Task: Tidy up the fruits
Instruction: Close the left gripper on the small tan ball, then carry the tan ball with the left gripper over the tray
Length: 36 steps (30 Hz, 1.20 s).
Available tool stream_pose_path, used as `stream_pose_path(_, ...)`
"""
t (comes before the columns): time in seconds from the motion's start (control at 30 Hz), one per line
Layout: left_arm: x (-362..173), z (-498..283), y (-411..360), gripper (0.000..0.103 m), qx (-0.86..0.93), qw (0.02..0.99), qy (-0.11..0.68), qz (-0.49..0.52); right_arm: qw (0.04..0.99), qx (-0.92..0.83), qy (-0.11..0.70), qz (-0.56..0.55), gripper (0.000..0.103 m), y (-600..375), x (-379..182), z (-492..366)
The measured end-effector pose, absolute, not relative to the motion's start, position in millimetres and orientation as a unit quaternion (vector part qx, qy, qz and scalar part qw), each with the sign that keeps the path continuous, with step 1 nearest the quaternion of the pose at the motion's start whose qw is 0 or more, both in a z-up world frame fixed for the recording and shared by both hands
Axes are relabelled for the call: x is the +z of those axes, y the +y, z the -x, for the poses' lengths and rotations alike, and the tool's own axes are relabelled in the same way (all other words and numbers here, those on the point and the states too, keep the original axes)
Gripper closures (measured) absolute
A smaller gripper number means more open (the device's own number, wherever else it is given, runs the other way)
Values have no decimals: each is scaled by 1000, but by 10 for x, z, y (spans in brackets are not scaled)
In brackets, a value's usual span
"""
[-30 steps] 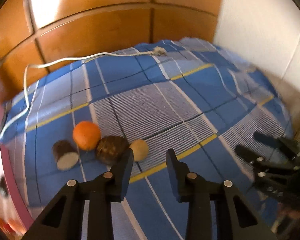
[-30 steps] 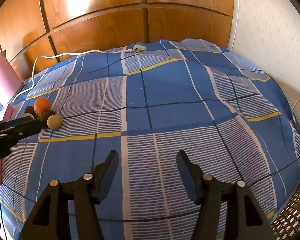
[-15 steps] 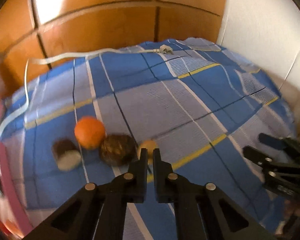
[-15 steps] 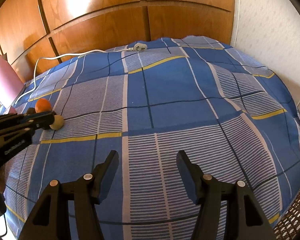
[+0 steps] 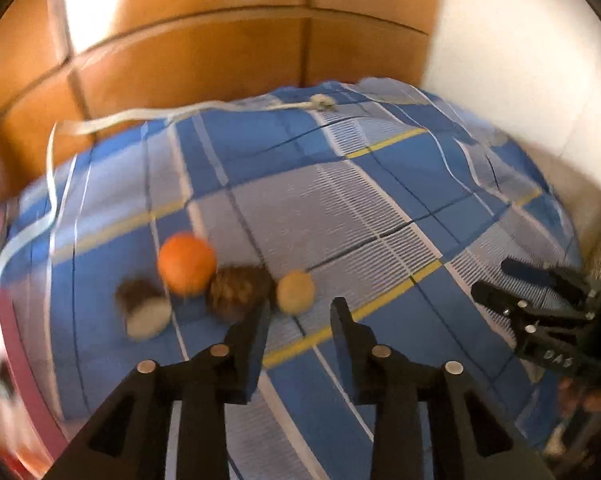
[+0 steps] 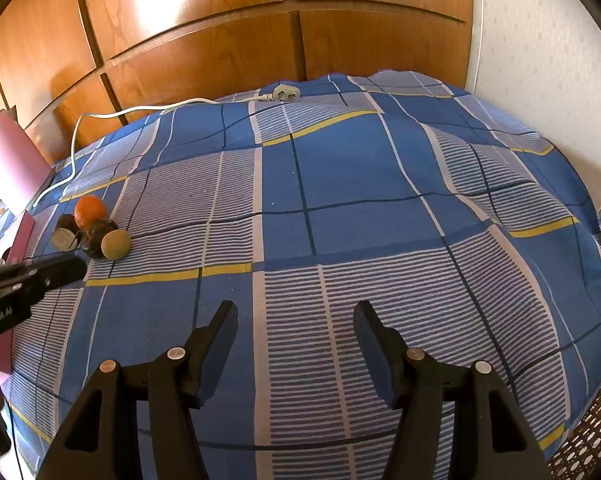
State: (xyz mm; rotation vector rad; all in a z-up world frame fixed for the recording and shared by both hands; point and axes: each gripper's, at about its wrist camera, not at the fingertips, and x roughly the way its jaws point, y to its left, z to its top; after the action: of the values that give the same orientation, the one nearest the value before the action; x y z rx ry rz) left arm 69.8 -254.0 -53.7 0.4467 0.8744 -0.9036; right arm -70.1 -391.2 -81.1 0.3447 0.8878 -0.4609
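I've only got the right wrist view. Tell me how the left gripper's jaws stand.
Observer: The left gripper has just been opening its jaws; they stand apart with nothing between them.
Operator: Say what they line up with.
Observer: The tan round fruit lies just beyond the gap; the dark brown fruit is partly hidden behind the left jaw.
Operator: Report my gripper from there.
Observer: The right gripper shows at the right edge, far from the fruits, jaws apart.

Four fruits clustered on the bedspread: round orange fruit; dark brown rough-skinned fruit touching it; small round tan fruit beside; cut brown fruit, pale face showing.
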Motion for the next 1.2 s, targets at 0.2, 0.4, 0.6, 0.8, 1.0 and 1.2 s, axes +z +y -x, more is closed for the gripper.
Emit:
stream_pose_path(0.2, -644, -652, -2885, 59, -454, 729, 352, -371, 862, -219, 424, -168, 42, -3929, -804, 702)
stream_pose_path(0.4, -792, -624, -3033, 63, -479, 664, 326, -473, 860, -215, 429, -173, 42, -3946, -826, 698)
stream_pose_path(0.6, -728, -777, -2904, 78, -487, 680, 359, -414, 858, -215, 431, -177, 42, -3963, -834, 700)
stream_pose_path(0.8, -527, -801, -2562, 78, -496, 719, 409, -264, 858, -214, 431, -179, 42, -3960, -830, 698)
stream_pose_path(1.0, -397, -562, -2272, 78, -481, 750, 418, -176, 858, -215, 432, -177, 42, -3942, -834, 693)
stream_pose_path(1.2, -296, -370, -1862, 78, -445, 781, 429, -92, 858, -220, 433, -166, 42, -3898, -834, 709)
